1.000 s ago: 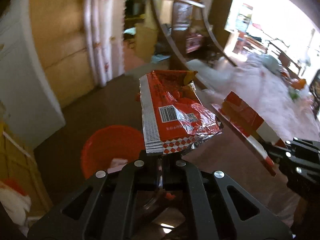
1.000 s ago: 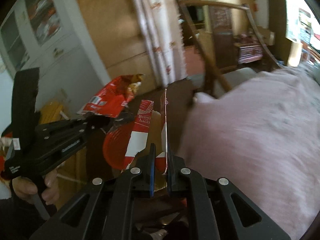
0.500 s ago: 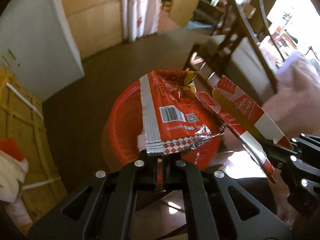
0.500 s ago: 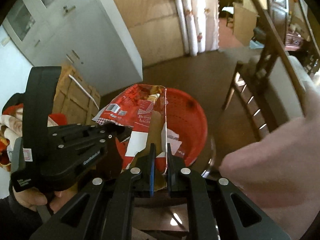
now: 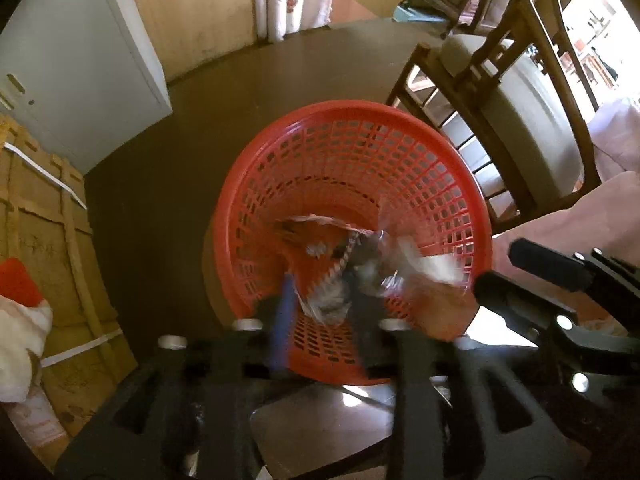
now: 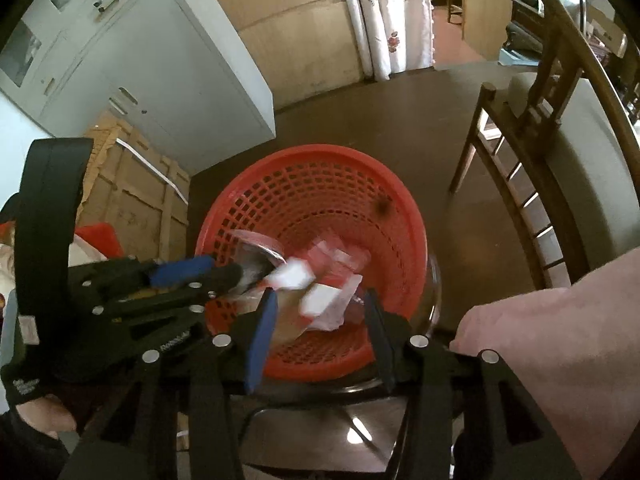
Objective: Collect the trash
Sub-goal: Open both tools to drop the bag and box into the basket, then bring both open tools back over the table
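While the left gripper (image 5: 320, 312) hangs over the near rim of the red basket (image 5: 360, 148), its jaws have just been opening and now stand released, the blurred snack wrapper (image 5: 332, 292) dropping between them into the basket. From the right wrist view, the right gripper (image 6: 320, 320) has likewise just been opening, and the red-and-white carton (image 6: 320, 300) tumbles free between its parted fingers above the basket's near side, the left gripper just beside it. Both pieces fall close to the near rim, so I judge one could catch there and spill onto the floor. A wooden chair (image 6: 540, 152) stands just right of the basket, strapped cardboard boxes (image 6: 132, 188) and a grey cabinet (image 6: 160, 60) to its left.
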Demonstrator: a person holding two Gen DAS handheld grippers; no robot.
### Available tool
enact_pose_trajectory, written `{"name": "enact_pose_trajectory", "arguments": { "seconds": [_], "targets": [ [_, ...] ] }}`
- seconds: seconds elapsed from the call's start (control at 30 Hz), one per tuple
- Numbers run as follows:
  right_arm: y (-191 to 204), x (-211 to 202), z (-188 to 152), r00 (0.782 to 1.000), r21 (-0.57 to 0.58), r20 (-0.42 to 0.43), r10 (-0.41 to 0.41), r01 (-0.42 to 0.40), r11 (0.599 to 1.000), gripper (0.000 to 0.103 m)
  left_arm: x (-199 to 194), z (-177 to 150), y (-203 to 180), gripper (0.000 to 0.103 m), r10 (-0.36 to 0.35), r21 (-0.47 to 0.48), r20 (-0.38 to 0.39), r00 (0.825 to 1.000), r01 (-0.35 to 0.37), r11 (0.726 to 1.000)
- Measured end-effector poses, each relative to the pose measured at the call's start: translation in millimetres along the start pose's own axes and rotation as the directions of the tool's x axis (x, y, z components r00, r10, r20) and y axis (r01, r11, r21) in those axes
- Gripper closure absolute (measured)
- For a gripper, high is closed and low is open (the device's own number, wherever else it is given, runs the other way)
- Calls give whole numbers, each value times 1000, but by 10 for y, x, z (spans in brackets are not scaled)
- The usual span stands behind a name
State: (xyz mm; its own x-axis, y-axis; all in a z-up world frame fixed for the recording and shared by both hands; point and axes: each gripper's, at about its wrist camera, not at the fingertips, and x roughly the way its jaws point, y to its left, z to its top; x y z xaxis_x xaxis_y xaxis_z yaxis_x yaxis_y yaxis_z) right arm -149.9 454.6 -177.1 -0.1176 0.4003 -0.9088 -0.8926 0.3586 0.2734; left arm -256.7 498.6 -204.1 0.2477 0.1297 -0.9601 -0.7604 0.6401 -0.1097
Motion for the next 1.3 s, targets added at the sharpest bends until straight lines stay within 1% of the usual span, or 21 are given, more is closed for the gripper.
{"name": "enact_pose_trajectory", "arguments": {
  "seconds": [0.03, 0.07, 0.13, 0.27, 0.37, 0.43, 0.5, 0.6, 0.73, 0.8, 0.87, 0.9, 0.93, 0.97, 1.0, 1.07, 1.1, 1.13, 1.2, 1.27, 1.3],
  "targets": [
    [-17, -38, -11, 1000, 2, 4, 0, 0, 1000, 58, -21, 0, -5, 40, 8, -2, 9, 1000, -8, 1000],
    [-37, -75, -16, 1000, 4, 9, 4, -4, 1000, 58, -56, 3, -10, 37, 13, -3, 24, 1000, -13, 1000],
    [-50, -165, -31, 1000, 6, 24, 10, -10, 1000, 58, -118, 19, -48, 33, 20, 3, 42, 999, -20, 1000],
    [-42, -376, -67, 998, -1, 61, 27, -27, 1000, 58, -258, 32, -112, 33, 17, 10, 65, 998, -17, 1000],
    [-17, -620, -132, 995, -19, 99, 31, -29, 999, 57, -407, 34, -191, 32, 16, 20, 98, 995, -18, 1000],
    [-17, -829, -190, 991, -21, 132, 31, -29, 999, 53, -561, 21, -248, 30, 13, 30, 127, 992, -17, 999],
    [-26, -1037, -249, 985, -23, 173, 23, -19, 1000, 46, -678, 9, -310, 29, 8, 42, 152, 988, -14, 999],
    [-68, -1407, -378, 969, -21, 246, -1, 7, 1000, 42, -932, -23, -474, 27, -9, 77, 205, 979, -7, 997],
    [-215, -1951, -631, 941, 6, 336, -43, 44, 999, 42, -1261, -94, -778, 26, -53, 138, 264, 963, 16, 990],
    [-303, -2144, -742, 928, 23, 366, -67, 63, 998, 38, -1419, -142, -1000, 25, -84, 191, 290, 953, 28, 981],
    [-427, -2399, -907, 908, 57, 403, -116, 102, 993, 36, -1548, -198, -1258, 24, -120, 255, 305, 945, 41, 966],
    [-516, -2572, -1027, 893, 80, 427, -144, 121, 989, 36, -1635, -235, -1440, 24, -149, 299, 311, 939, 52, 953],
    [-570, -2680, -1108, 882, 98, 442, -162, 132, 986, 36, -1683, -259, -1559, 24, -166, 325, 316, 934, 58, 944],
    [-655, -2804, -1201, 869, 123, 459, -186, 145, 982, 36, -1748, -284, -1710, 23, -186, 357, 322, 928, 63, 932],
    [-764, -2981, -1338, 849, 158, 482, -218, 160, 974, 35, -1842, -319, -1927, 23, -212, 400, 330, 920, 68, 914],
    [-936, -3192, -1529, 821, 209, 508, -261, 176, 962, 34, -1955, -379, -2241, 22, -255, 458, 336, 907, 79, 886],
    [-1058, -3361, -1677, 798, 248, 523, -299, 192, 949, 32, -2047, -421, -2470, 22, -287, 499, 337, 897, 88, 862],
    [-1154, -3496, -1802, 778, 281, 534, -330, 204, 938, 31, -2104, -456, -2626, 21, -309, 527, 334, 890, 95, 844],
    [-1405, -3743, -2045, 745, 351, 543, -388, 218, 911, 30, -2199, -533, -2958, 20, -355, 580, 323, 877, 112, 807],
    [-1637, -3930, -2246, 721, 417, 536, -439, 226, 881, 29, -2289, -609, -3348, 19, -396, 634, 308, 865, 123, 763],
    [-1797, -4068, -2393, 705, 464, 524, -478, 234, 854, 29, -2327, -654, -3518, 19, -413, 656, 301, 859, 127, 744]
  ]
}}
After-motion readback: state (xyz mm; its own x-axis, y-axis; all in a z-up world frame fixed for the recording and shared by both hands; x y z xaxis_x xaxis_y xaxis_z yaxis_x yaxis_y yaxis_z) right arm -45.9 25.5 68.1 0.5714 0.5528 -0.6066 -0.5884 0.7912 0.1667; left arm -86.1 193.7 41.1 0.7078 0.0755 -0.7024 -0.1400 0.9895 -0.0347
